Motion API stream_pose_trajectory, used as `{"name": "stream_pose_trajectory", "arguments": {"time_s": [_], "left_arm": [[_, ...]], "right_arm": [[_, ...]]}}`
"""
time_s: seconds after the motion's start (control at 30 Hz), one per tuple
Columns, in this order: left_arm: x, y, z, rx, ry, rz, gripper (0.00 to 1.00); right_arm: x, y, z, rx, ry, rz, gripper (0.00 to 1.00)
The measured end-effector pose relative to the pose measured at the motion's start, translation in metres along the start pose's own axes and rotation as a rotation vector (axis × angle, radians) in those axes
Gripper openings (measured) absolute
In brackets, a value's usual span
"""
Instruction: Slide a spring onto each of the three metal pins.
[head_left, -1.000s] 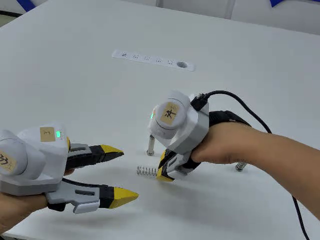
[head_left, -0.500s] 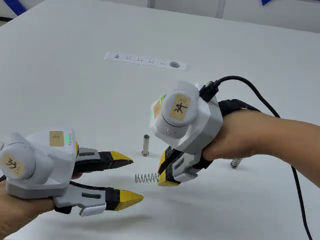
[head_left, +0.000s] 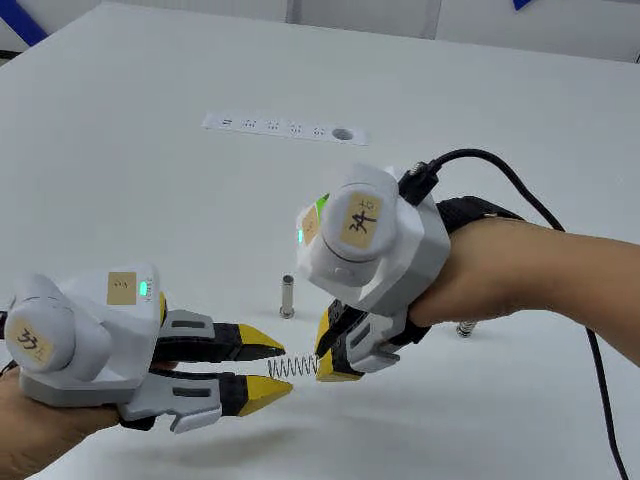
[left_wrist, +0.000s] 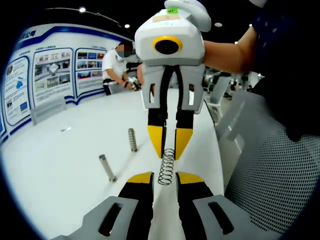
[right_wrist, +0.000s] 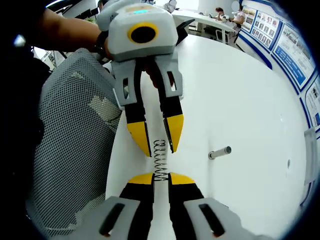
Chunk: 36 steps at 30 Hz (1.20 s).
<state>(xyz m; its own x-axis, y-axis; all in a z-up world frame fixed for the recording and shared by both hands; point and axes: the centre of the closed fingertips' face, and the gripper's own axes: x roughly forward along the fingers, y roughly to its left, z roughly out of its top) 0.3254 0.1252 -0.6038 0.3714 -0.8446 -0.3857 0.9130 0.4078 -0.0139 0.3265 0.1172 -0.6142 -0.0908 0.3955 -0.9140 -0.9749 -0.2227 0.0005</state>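
Note:
A small loose spring (head_left: 296, 367) (left_wrist: 166, 167) (right_wrist: 159, 160) hangs level just above the white table. My right gripper (head_left: 328, 372) (right_wrist: 161, 179) is shut on its right end. My left gripper (head_left: 285, 370) (left_wrist: 165, 179) faces it from the left, jaws a little apart around the spring's free end. A bare metal pin (head_left: 287, 297) (left_wrist: 106, 168) (right_wrist: 220, 152) stands upright just behind the spring. A second pin (head_left: 465, 328) (left_wrist: 132, 140) carries a spring and is partly hidden behind the right hand.
A white power strip (head_left: 285, 128) lies flat at the back of the table (head_left: 120, 180). A black cable (head_left: 520, 200) trails from the right gripper over the forearm. A mesh chair (left_wrist: 260, 165) stands beside the table.
My left gripper has moved right to the spring and its jaws have narrowed around the free end. My right gripper has raised the spring off the table.

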Motion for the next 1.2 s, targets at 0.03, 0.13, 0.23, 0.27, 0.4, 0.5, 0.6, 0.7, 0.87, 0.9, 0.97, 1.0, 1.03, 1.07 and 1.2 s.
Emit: {"name": "stream_pose_trajectory", "arguments": {"time_s": [0.03,0.13,0.23,0.27,0.4,0.5,0.6,0.7,0.87,0.9,0.97,1.0,1.03,1.07,1.2], "left_arm": [[0.000,0.000,0.000,0.002,0.002,-0.001,0.17],[0.001,-0.003,-0.001,0.006,0.009,-0.006,0.15],[0.001,-0.003,-0.004,0.018,0.020,-0.008,0.12],[0.001,-0.003,-0.005,0.022,0.023,-0.009,0.12],[0.001,-0.003,-0.005,0.029,0.023,-0.009,0.12],[0.001,-0.003,-0.004,0.031,0.021,-0.009,0.11],[0.001,-0.003,-0.003,0.034,0.018,-0.008,0.11],[0.001,-0.003,-0.004,0.037,0.015,-0.008,0.11],[0.001,-0.003,-0.004,0.036,0.010,-0.007,0.11],[0.001,-0.003,-0.003,0.036,0.009,-0.007,0.11],[0.001,-0.002,-0.003,0.037,0.007,-0.006,0.11],[0.000,-0.002,-0.003,0.038,0.006,-0.006,0.11],[0.000,-0.002,-0.003,0.038,0.005,-0.006,0.11],[0.000,-0.002,-0.003,0.039,0.003,-0.006,0.11],[0.000,-0.001,-0.002,0.042,-0.003,-0.006,0.11]], "right_arm": [[0.000,0.000,0.000,-0.002,0.000,0.000,0.11],[-0.001,0.002,0.000,-0.008,-0.001,0.002,0.11],[-0.002,0.002,0.001,-0.013,-0.003,0.002,0.11],[-0.003,0.003,0.002,-0.015,-0.006,0.004,0.11],[-0.007,0.004,0.004,-0.024,-0.012,-0.001,0.11],[-0.011,0.004,0.007,-0.023,-0.021,-0.002,0.11],[-0.015,0.003,0.010,-0.023,-0.034,-0.006,0.11],[-0.019,0.004,0.015,-0.024,-0.053,-0.012,0.11],[-0.022,0.003,0.023,-0.026,-0.080,-0.019,0.11],[-0.023,0.003,0.024,-0.028,-0.083,-0.021,0.11],[-0.024,0.004,0.027,-0.033,-0.089,-0.025,0.11],[-0.025,0.004,0.029,-0.035,-0.094,-0.027,0.11],[-0.026,0.004,0.031,-0.036,-0.100,-0.028,0.11],[-0.027,0.004,0.034,-0.037,-0.107,-0.030,0.11],[-0.029,0.004,0.040,-0.047,-0.121,-0.039,0.11]]}}
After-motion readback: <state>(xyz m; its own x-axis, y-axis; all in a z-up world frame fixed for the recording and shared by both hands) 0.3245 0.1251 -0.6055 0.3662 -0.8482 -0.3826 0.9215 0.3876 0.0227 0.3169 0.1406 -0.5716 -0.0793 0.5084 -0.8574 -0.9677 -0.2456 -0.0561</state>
